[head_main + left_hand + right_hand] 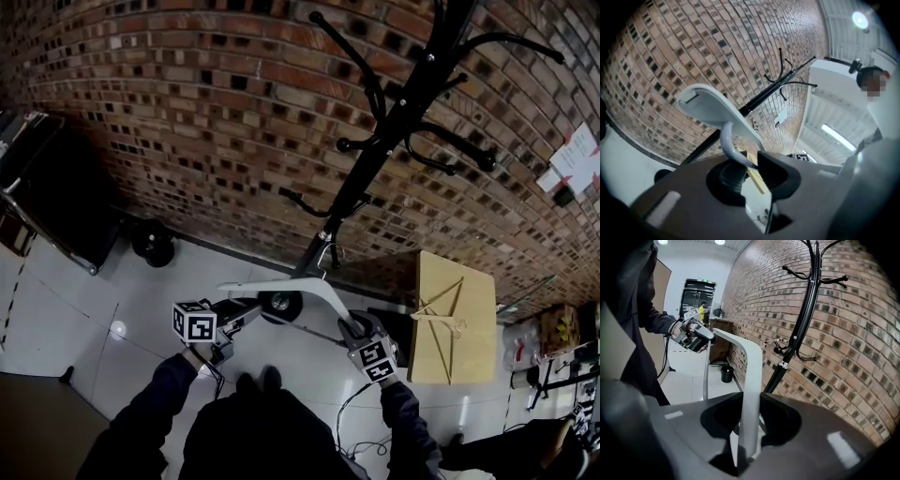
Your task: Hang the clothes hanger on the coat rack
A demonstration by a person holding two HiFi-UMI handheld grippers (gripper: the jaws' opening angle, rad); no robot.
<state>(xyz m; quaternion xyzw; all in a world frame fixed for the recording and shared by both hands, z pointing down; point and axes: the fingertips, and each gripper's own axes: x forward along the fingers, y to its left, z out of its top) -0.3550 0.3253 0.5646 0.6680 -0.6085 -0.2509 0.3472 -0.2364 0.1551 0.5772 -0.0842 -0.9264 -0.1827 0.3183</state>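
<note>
A white clothes hanger (300, 289) is held level between both grippers, low in front of the black coat rack (394, 122) by the brick wall. My left gripper (236, 317) is shut on the hanger's thin lower bar at its left end; the bar (729, 145) curves into the jaws (747, 164) under the broad white arm (712, 110). My right gripper (356, 330) is shut on the hanger's right arm (752, 376), which runs up from between its jaws (750, 427). The hanger's metal hook (328, 255) sits close to the rack's pole (806, 310), below the lowest arms.
A pale wooden board (455, 314) stands at the right near the wall. A black case (47, 187) and a black wheel-like thing (153, 242) are at the left. A small black bin (726, 373) stands by the wall. Cables lie on the white tiled floor.
</note>
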